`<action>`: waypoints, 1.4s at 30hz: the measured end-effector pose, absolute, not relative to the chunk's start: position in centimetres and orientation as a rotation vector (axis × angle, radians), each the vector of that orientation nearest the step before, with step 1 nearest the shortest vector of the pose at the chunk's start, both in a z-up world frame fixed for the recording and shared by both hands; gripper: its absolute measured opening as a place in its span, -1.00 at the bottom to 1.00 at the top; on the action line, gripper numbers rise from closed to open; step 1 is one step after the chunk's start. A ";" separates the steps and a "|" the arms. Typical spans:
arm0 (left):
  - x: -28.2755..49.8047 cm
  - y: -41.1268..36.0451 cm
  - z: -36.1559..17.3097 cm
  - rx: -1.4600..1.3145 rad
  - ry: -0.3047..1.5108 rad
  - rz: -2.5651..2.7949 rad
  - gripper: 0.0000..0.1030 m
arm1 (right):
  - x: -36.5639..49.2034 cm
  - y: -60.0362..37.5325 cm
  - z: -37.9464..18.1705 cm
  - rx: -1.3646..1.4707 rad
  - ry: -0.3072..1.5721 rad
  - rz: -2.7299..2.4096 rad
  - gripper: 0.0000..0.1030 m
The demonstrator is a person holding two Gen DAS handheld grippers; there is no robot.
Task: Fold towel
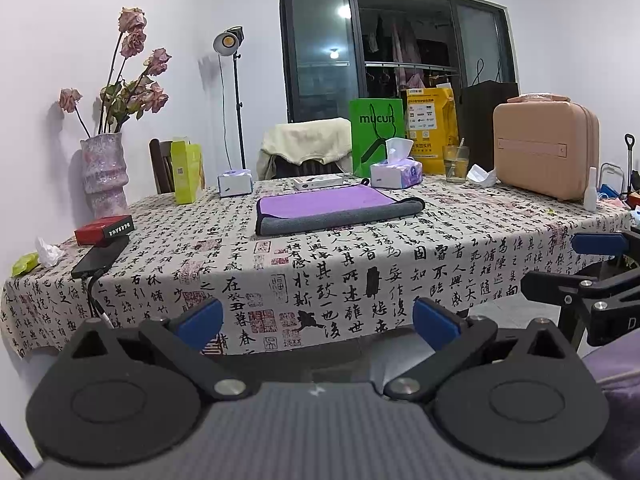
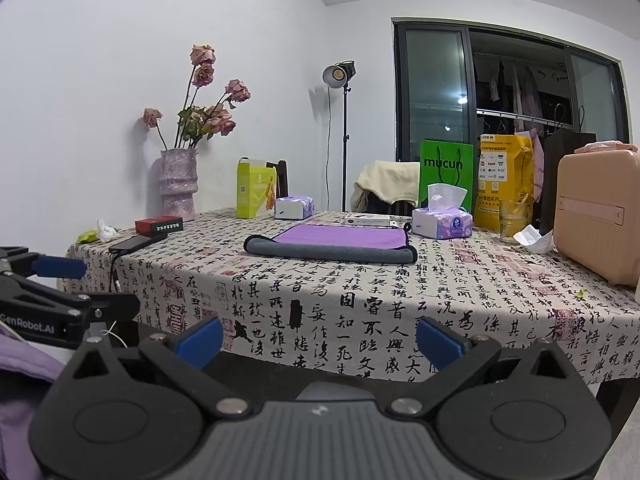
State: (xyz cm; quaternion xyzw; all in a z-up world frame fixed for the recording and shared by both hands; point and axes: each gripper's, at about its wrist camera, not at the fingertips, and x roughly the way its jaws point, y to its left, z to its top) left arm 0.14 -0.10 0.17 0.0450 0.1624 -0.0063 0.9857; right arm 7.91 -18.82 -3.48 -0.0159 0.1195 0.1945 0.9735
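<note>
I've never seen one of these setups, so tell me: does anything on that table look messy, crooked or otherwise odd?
The towel has its grey near edge turned over the purple side. Crumpled tissue lies at the table's left corner, another crumpled paper by the pink case. The roses look wilted. No spill shows.

We hold our left black gripper [image 1: 318,320] level, blue-padded fingers [image 1: 202,318] spread wide and empty. Our right black gripper [image 2: 319,338] sits at its 3 o'clock, equally spread, gripping nothing.
</note>
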 end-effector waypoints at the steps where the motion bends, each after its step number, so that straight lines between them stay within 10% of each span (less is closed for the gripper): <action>1: 0.2 -0.1 0.2 0.092 0.324 -0.010 1.00 | 7.9 -18.8 -3.5 -0.032 0.241 0.393 1.00; 42: 3.3 1.6 1.2 0.113 0.300 -0.012 1.00 | 10.0 -19.3 -2.8 -0.035 0.191 0.369 1.00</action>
